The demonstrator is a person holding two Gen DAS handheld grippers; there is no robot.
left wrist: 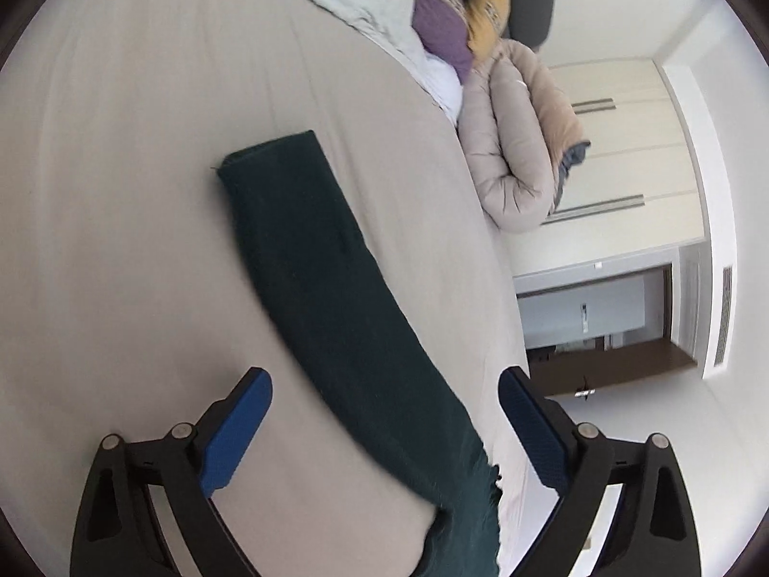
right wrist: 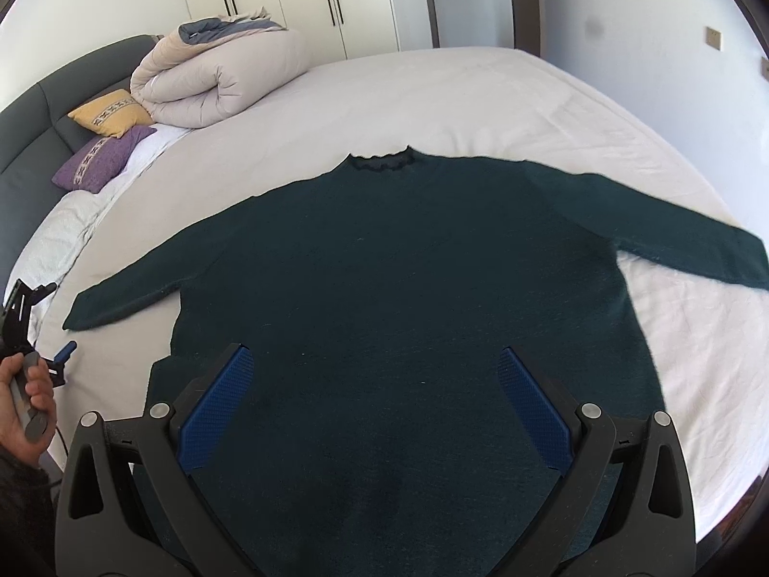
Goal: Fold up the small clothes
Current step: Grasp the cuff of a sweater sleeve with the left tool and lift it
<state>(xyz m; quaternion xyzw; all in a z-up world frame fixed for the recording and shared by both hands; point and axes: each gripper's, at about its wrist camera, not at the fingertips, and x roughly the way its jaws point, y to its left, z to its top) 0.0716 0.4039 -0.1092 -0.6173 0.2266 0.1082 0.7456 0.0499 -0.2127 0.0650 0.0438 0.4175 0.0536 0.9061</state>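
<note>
A dark green sweater lies flat on the bed with both sleeves spread out and its collar at the far side. My right gripper is open above the sweater's lower body, holding nothing. In the left wrist view, one sleeve stretches away across the sheet. My left gripper is open over the sleeve's near part, with blue pads on either side of it, and holds nothing. The left gripper also shows in the right wrist view, held in a hand at the bed's left edge.
The bed sheet is pale and lightly wrinkled. A rolled beige duvet, a yellow pillow and a purple pillow lie by the dark headboard. Wardrobe doors and a room door stand behind the bed.
</note>
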